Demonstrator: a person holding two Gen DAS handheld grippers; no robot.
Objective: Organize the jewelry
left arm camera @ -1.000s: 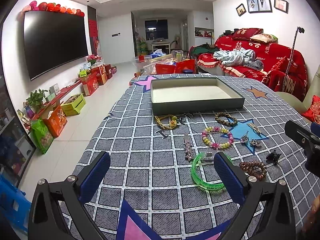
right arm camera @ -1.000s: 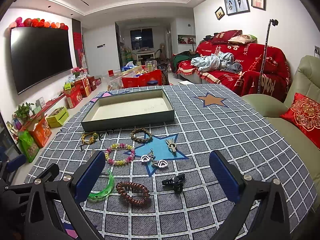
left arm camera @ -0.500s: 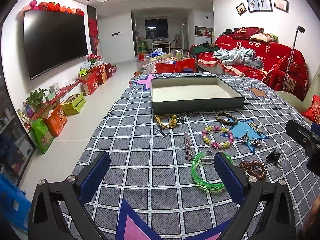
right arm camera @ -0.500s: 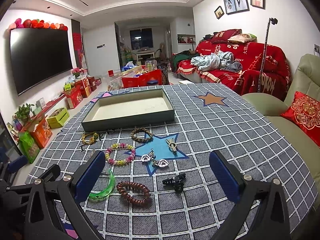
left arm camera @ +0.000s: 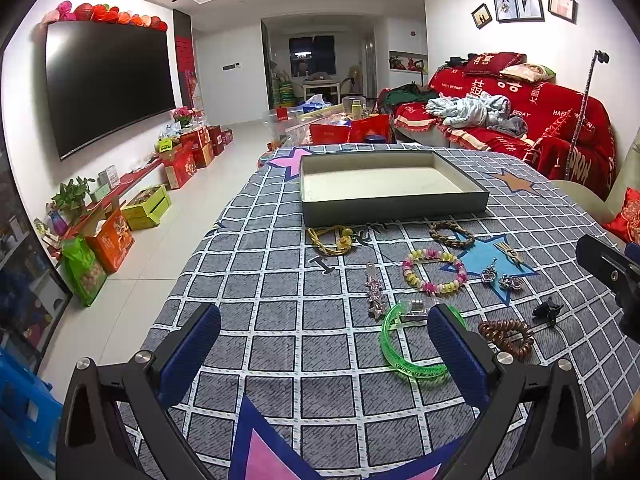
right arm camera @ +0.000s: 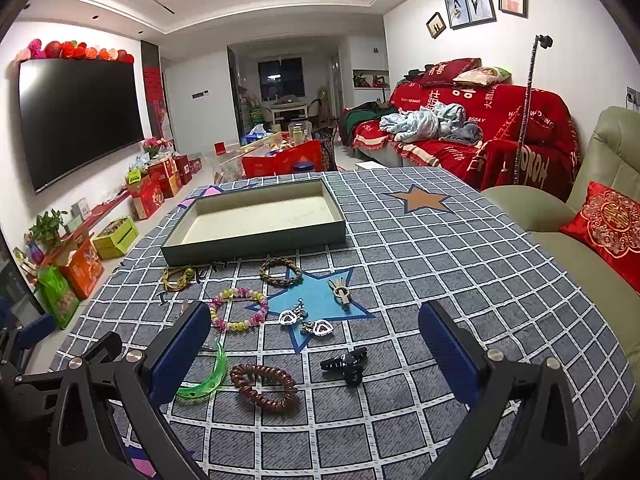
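An empty grey-green tray (left arm camera: 392, 206) (right arm camera: 256, 240) stands at the far side of the checked tablecloth. In front of it lie several pieces: a yellow cord bracelet (left arm camera: 331, 239), a braided bracelet (right arm camera: 281, 273), a pastel bead bracelet (right arm camera: 239, 314), silver earrings (right arm camera: 306, 321), a green bangle (left arm camera: 404, 346), a brown coil hair tie (right arm camera: 264, 386) and a black claw clip (right arm camera: 346, 364). My left gripper (left arm camera: 324, 354) is open and empty, near the green bangle. My right gripper (right arm camera: 316, 352) is open and empty, above the hair tie and clip.
A red-covered sofa (right arm camera: 480, 136) and a green armchair with a red cushion (right arm camera: 612, 224) stand right of the table. Boxes and bags line the floor under the wall TV (left arm camera: 108, 84) at left. The table's left edge drops to the tiled floor.
The right gripper has moved slightly forward over the table. The left gripper has barely moved. No piece of jewelry has shifted.
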